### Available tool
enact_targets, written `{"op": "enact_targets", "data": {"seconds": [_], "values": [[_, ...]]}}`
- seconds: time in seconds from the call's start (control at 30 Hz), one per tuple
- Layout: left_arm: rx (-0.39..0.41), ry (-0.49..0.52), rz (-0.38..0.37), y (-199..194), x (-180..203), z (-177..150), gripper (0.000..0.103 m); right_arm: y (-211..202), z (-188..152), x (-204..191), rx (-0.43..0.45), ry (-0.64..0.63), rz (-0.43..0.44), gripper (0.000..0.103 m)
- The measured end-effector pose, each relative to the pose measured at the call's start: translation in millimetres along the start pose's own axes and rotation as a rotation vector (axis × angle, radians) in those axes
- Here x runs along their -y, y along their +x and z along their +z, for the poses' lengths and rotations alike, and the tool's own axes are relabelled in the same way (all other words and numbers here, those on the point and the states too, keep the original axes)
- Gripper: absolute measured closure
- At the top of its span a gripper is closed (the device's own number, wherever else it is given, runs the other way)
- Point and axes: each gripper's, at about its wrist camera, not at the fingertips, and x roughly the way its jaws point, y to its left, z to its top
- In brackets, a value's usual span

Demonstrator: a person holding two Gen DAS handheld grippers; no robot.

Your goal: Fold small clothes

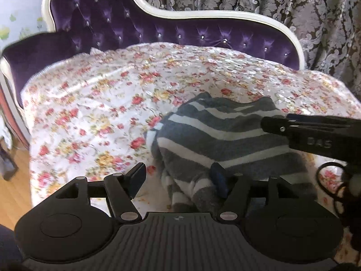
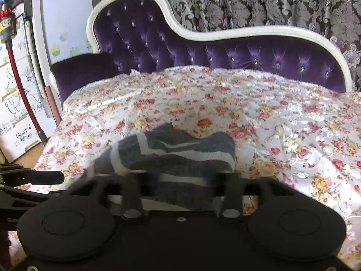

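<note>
1. We are working over a purple tufted chaise (image 1: 135, 29) that is wearing a flowered cover (image 1: 90, 103), and we are taking the chaise's cream-framed back as our landmark.
2. A grey garment with pale stripes (image 1: 216, 133) is lying bunched on the cover, on the near side of the seat from that back, nearer the low end of the back than the tall end.
3. We are holding the left gripper (image 1: 178, 178) over the garment's near edge, farthest from the back; its fingers are standing wide apart, the left one over bare cover and the right one at the cloth, and we are seeing no grip on the fabric.
4. We are holding the right gripper (image 2: 178, 178) at the same near edge of the garment (image 2: 180, 151); its fingers are blurred and standing apart, with striped cloth lying between them, and we are not seeing them pressing on it.
5. In the left wrist view the right gripper (image 1: 266, 124) is reaching in over the garment from the side under the low end of the back.
6. A patterned curtain (image 1: 270, 0) is hanging behind the back.
</note>
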Motion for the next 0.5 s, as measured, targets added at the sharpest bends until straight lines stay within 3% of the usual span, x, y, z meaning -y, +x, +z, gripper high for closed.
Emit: {"op": "enact_targets", "data": {"seconds": [0.1, 0.33, 0.5], "values": [[0.012, 0.02, 0.032, -12, 3, 0, 0.039, -17, 1, -1, 0.028, 0.016, -0.009, 0.039], [0.008, 0.033, 0.121, -38, 10, 3, 0.036, -55, 5, 3, 0.057, 0.086, -0.033, 0.014], [0.025, 0.045, 0.111, -58, 16, 3, 0.036, -76, 3, 4, 0.063, 0.135, -0.018, 0.001]]}}
